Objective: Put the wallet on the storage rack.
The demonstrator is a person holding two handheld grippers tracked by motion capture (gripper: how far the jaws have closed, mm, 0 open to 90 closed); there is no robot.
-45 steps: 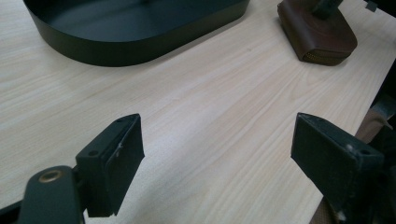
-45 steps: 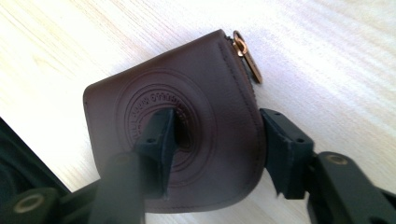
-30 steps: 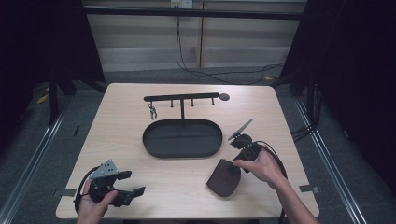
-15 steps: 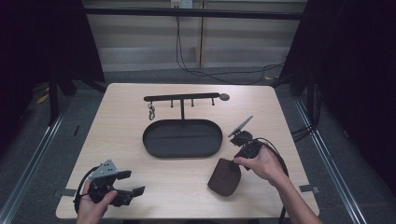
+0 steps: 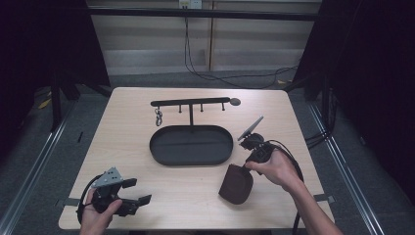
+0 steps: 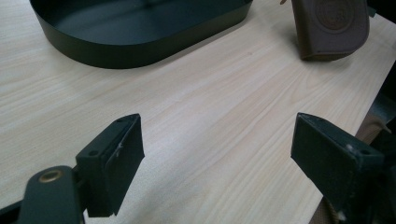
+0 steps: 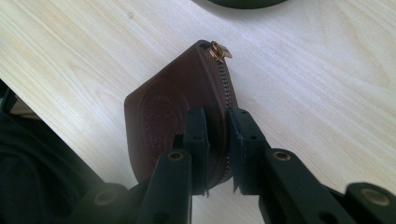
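At the table's near right we see the right gripper [image 7: 217,154] clamped on the zipper edge of a brown leather pouch [image 7: 173,112], jaws just closed onto it, near the black oval tray [image 5: 191,145]. Near left, the left gripper [image 6: 217,154] rests wide apart, holding nothing.

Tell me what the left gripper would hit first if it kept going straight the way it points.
Probably the black oval tray: it lies ahead of the open left gripper across bare table. The brown pouch sits off to the side, though depth is uncertain.
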